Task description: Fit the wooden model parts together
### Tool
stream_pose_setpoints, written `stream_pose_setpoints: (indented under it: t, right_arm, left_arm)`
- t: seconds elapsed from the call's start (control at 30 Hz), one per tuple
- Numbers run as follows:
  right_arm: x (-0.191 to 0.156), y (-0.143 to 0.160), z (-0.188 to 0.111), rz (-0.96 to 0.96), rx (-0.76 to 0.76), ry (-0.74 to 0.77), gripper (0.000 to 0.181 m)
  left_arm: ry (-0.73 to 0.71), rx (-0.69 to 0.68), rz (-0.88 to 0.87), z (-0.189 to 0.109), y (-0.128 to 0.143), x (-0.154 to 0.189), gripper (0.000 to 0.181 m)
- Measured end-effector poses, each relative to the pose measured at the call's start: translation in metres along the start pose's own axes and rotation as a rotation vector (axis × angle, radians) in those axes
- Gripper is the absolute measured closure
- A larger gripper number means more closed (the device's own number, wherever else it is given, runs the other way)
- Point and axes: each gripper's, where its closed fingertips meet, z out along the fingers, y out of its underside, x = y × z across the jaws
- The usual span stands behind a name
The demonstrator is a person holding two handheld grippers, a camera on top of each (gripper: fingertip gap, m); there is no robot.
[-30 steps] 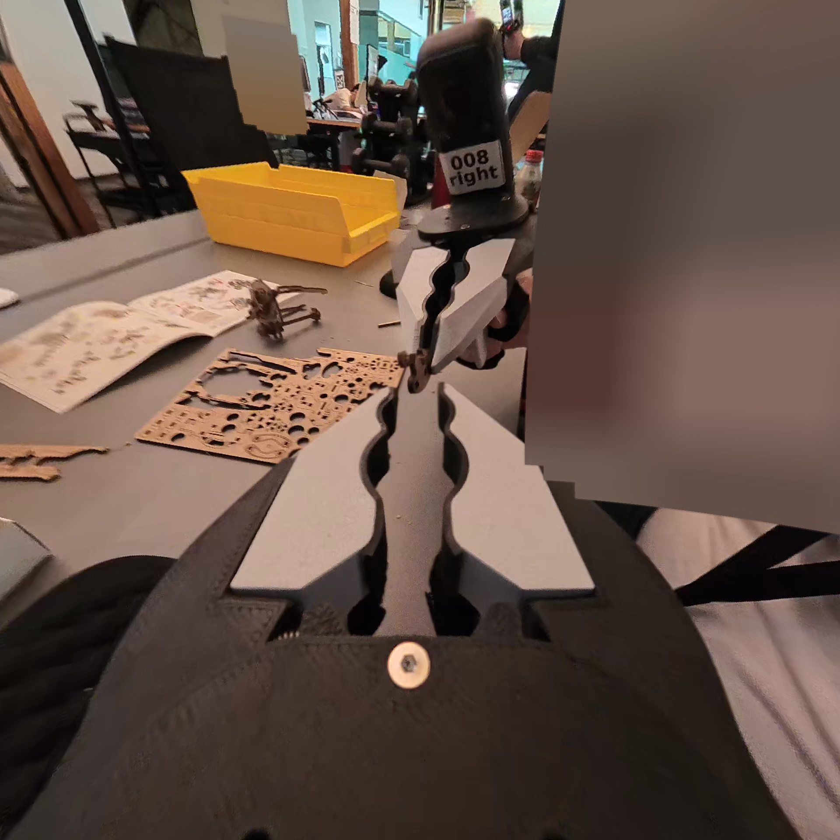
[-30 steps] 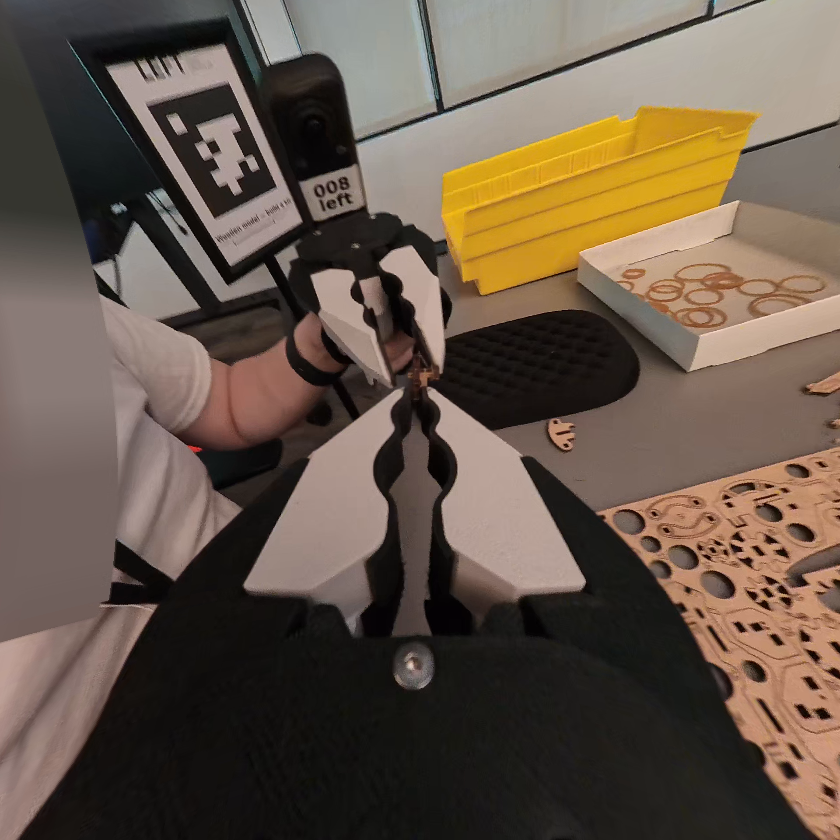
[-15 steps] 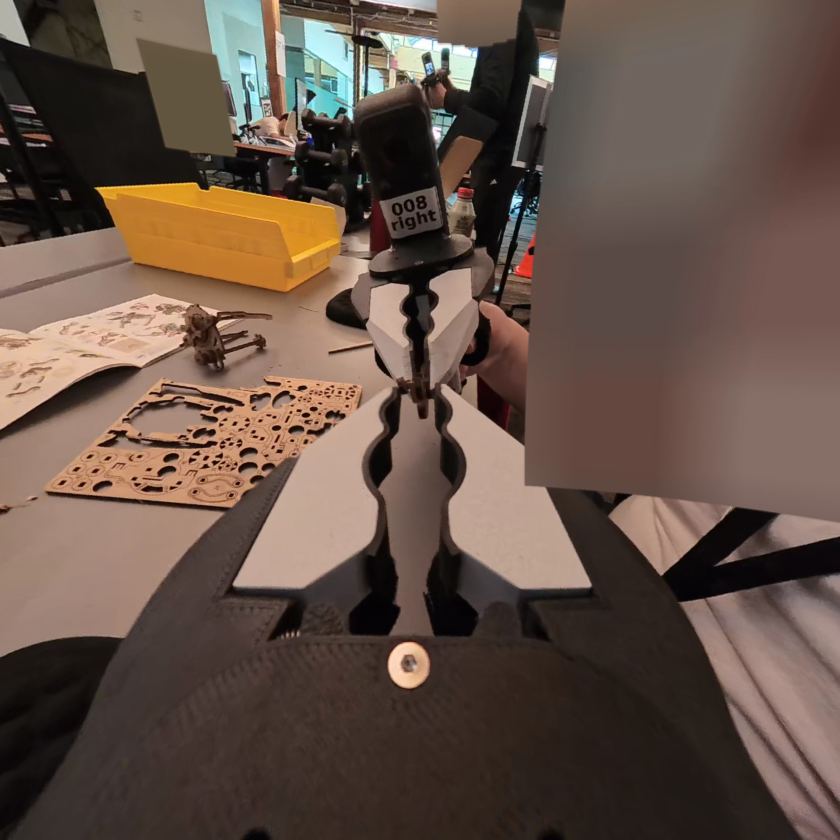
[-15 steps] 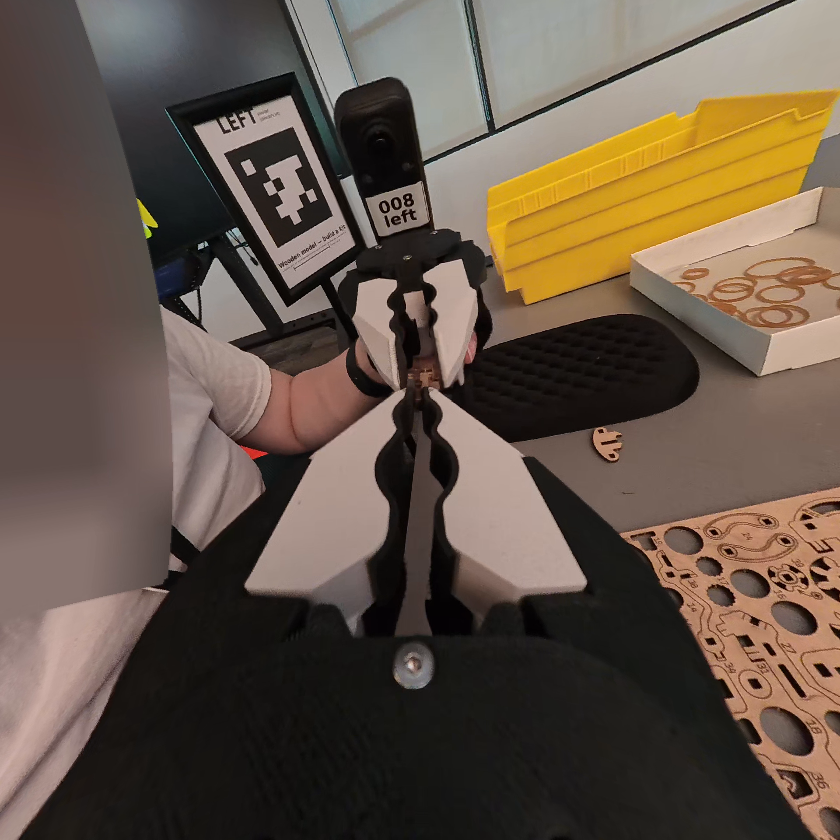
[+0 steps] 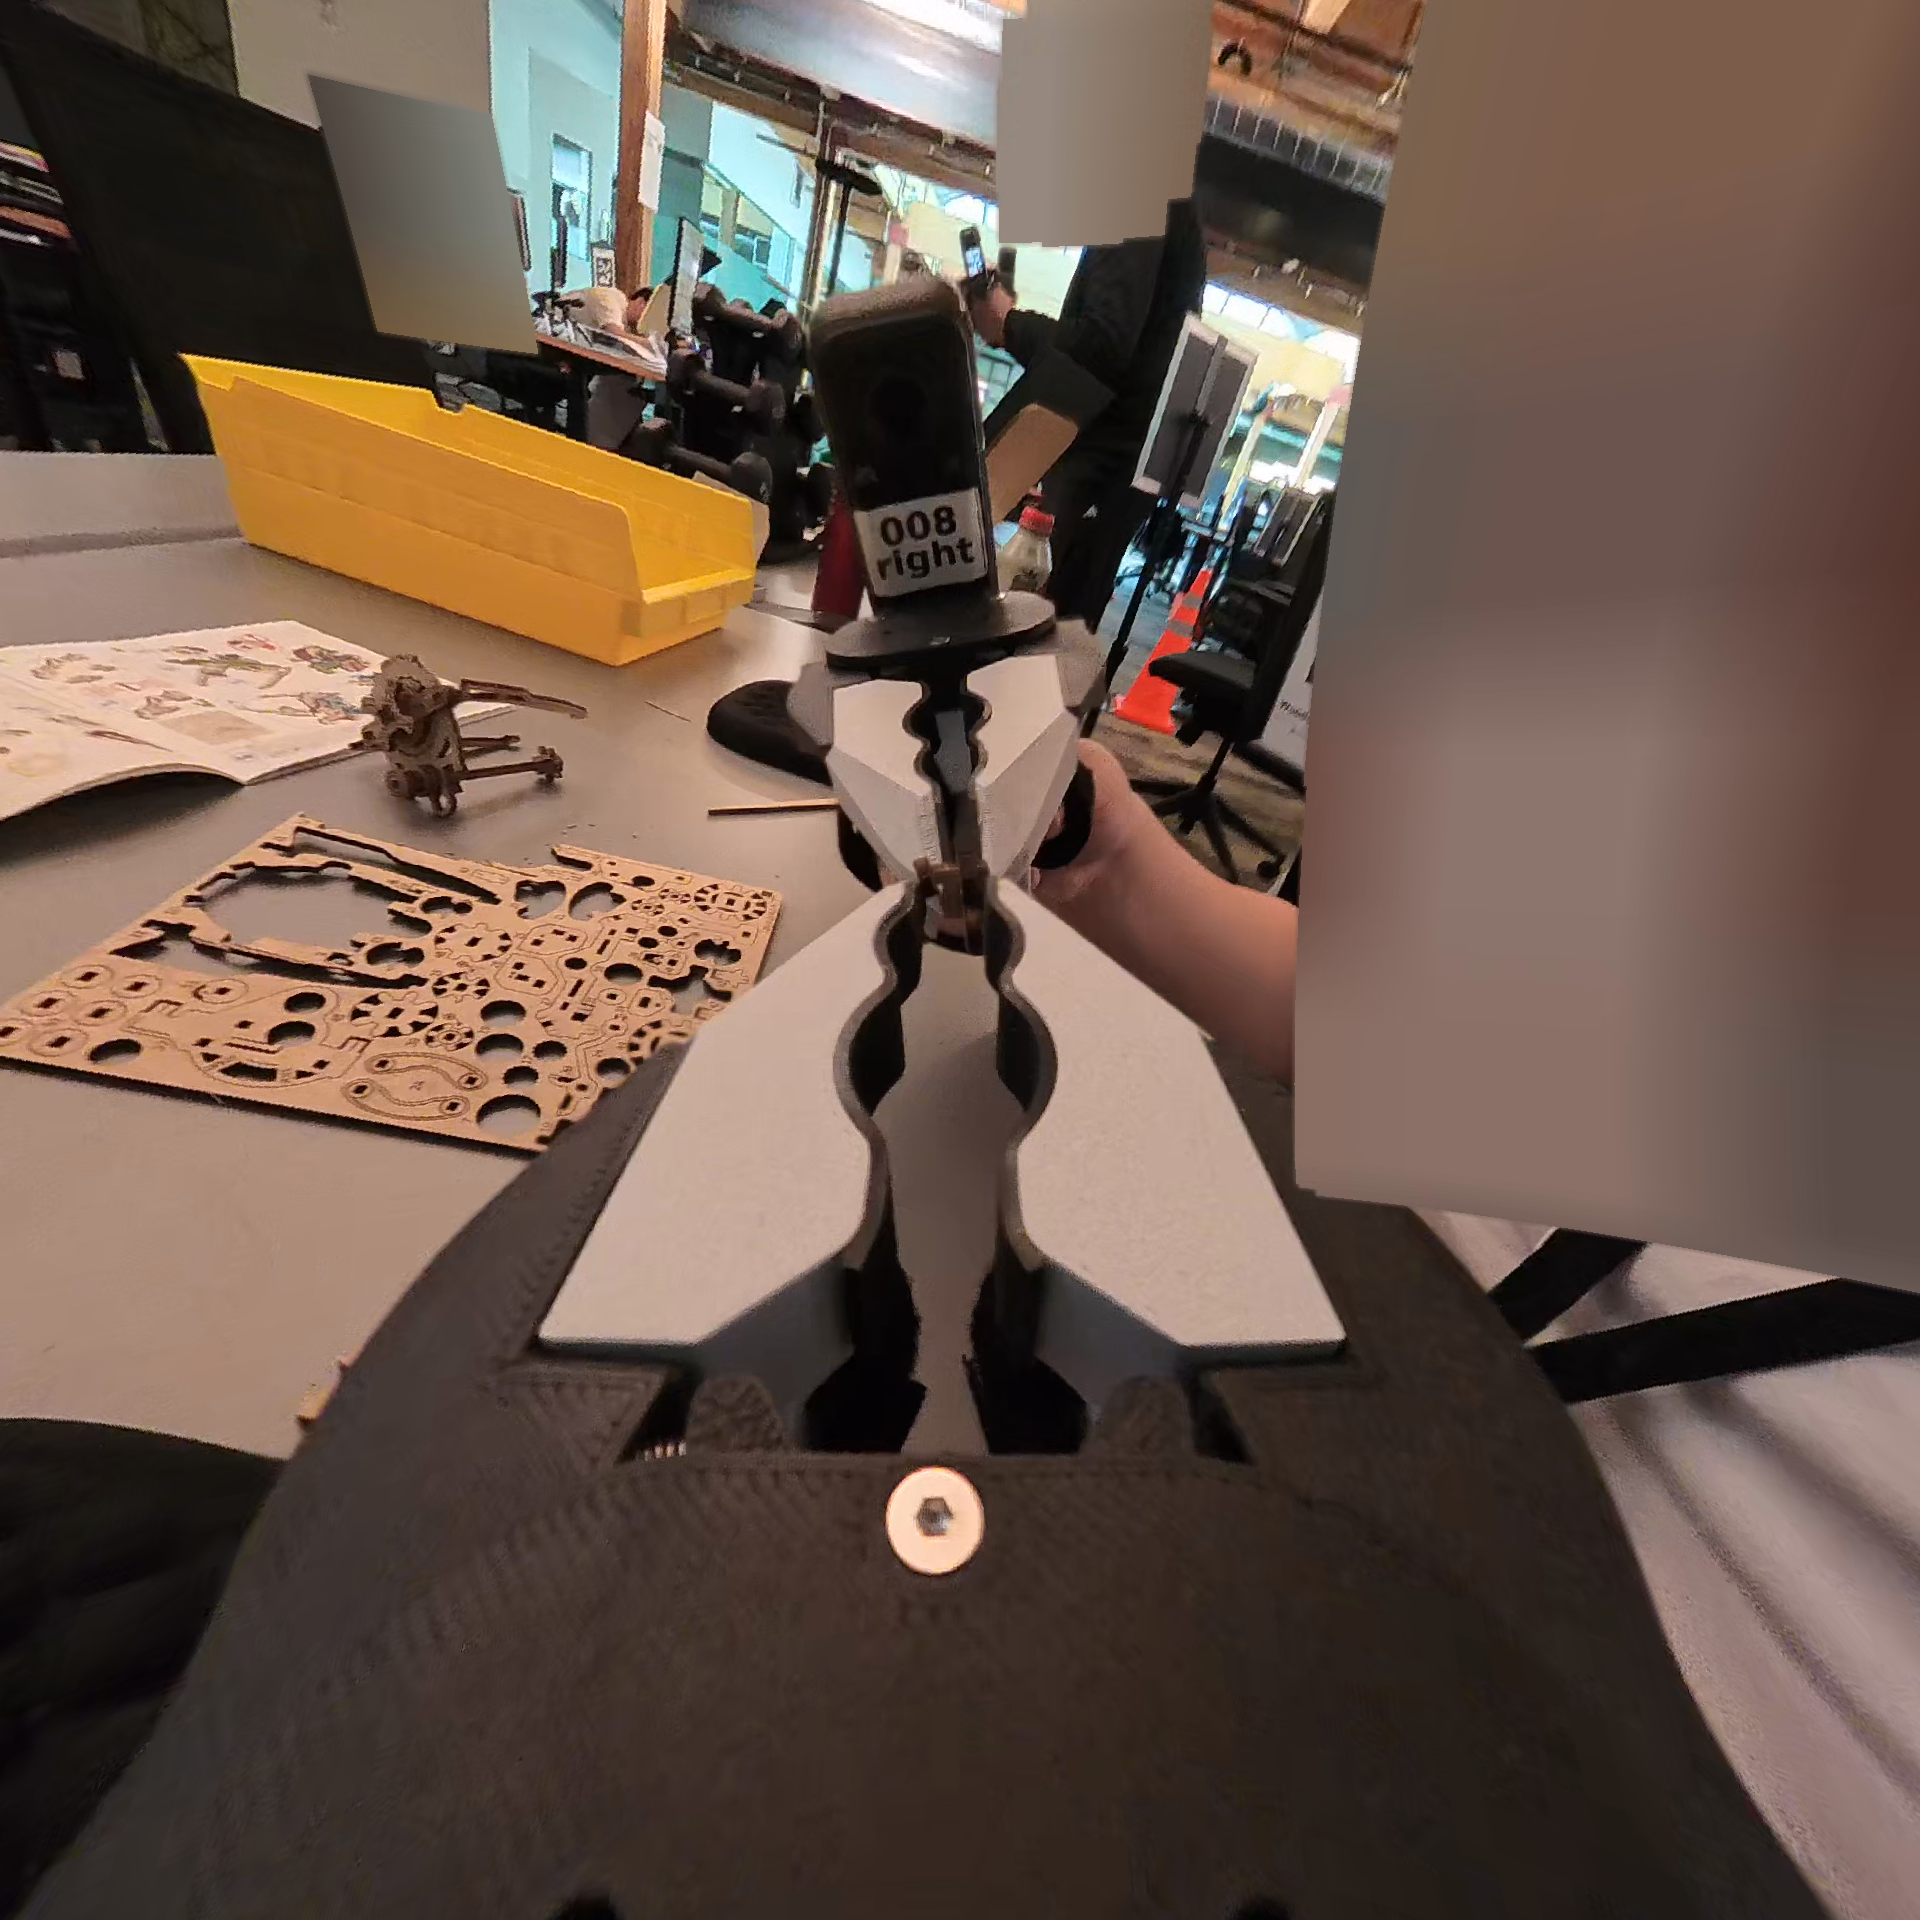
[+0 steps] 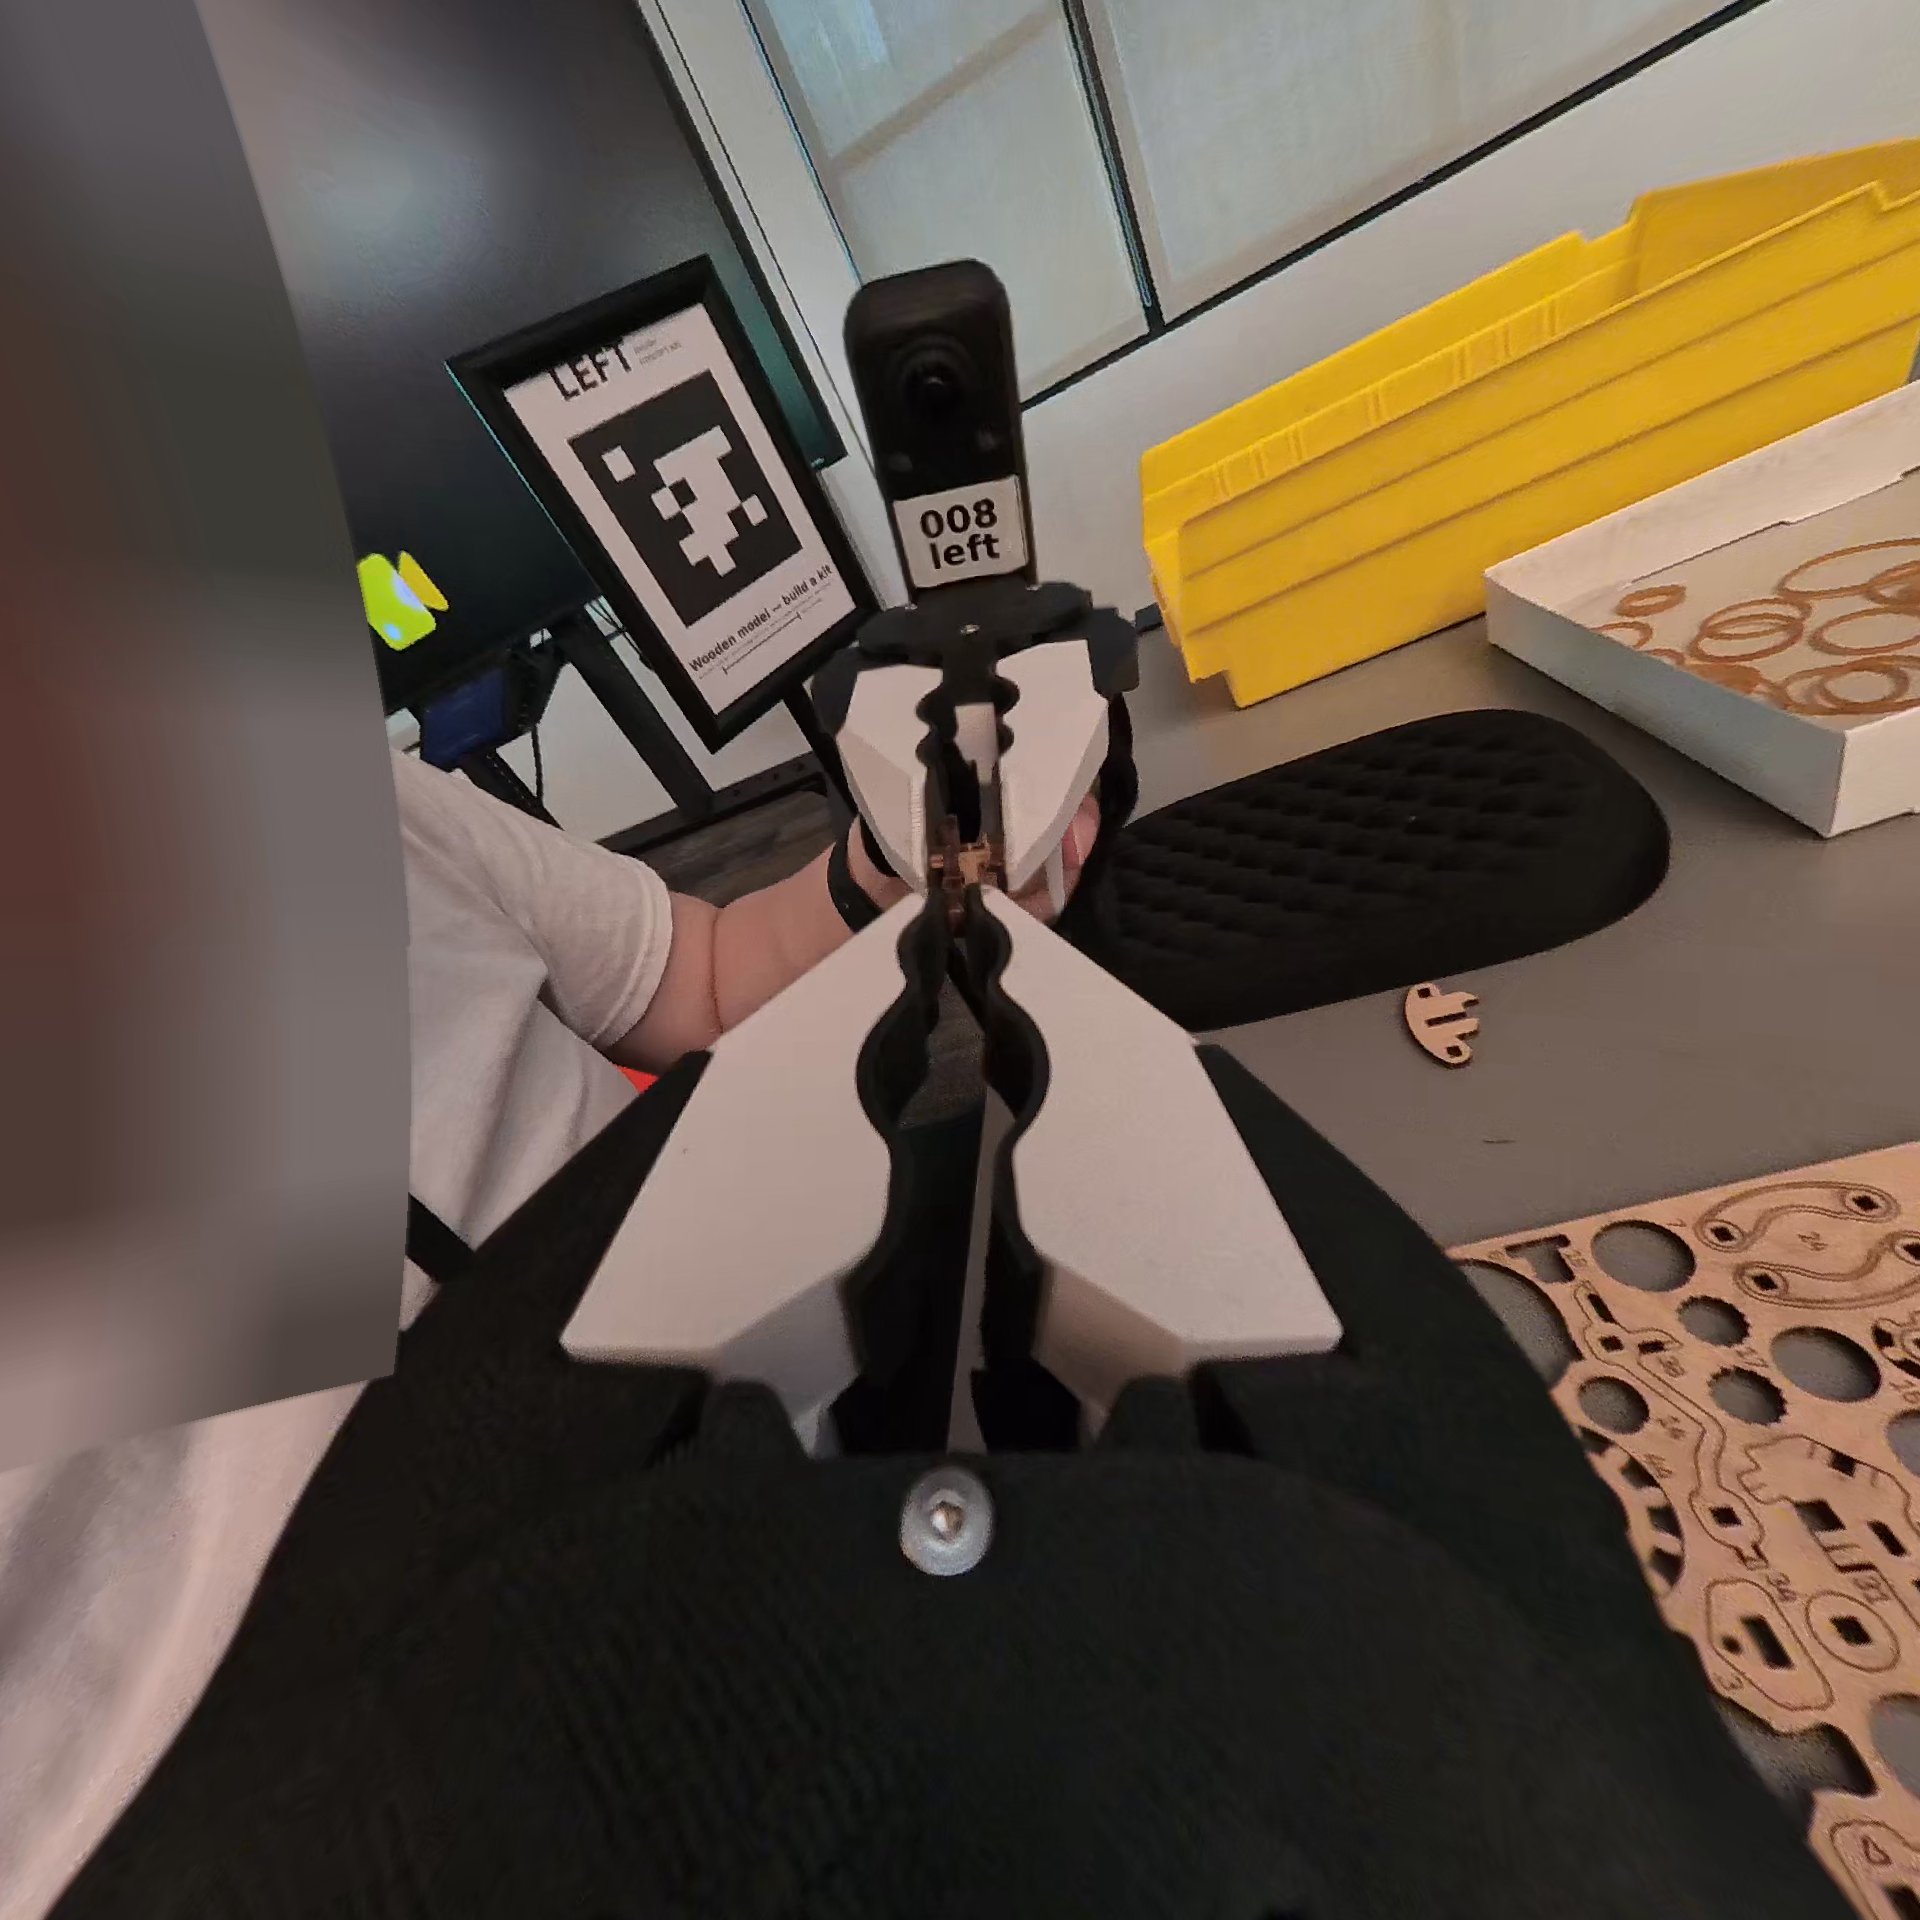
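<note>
Tip to tip, the left gripper [image 5: 943, 906] and right gripper [image 6: 961, 906] each pinch the small wooden part [image 6: 961, 864] between them.

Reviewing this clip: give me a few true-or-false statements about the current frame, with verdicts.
1. The left gripper and right gripper meet tip to tip, pinching small wooden parts. True.
2. The wooden rings are in the yellow bin. False: they lie in the white tray.
3. A partly built model stands at the edge of the open booklet. True.
4. The right gripper holds the cut-out wooden sheet. False: the sheet lies flat on the table.
5. A loose wooden piece lies on the black pad. False: it lies on the table beside the pad.
</note>
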Motion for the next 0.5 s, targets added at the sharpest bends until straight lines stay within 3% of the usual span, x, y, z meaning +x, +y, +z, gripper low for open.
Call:
stream_pose_setpoints:
  t: [0.13, 0.3, 0.5]
  right_arm:
    - [0.0044, -0.0007, 0.0008, 0.021, 0.007, 0.025, 0.181]
    - [0.0027, 0.0005, 0.0021, 0.034, 0.008, 0.013, 0.181]
    - [0.0029, 0.0026, 0.0017, 0.028, 0.016, 0.021, 0.181]
  left_arm:
    - [0.051, 0.024, -0.044, -0.0019, -0.0014, 0.0027, 0.156]
    - [-0.004, 0.015, 0.011, -0.0021, 0.0010, -0.0030, 0.170]
    - [-0.022, -0.005, 0.018, -0.0016, 0.0037, -0.0036, 0.172]
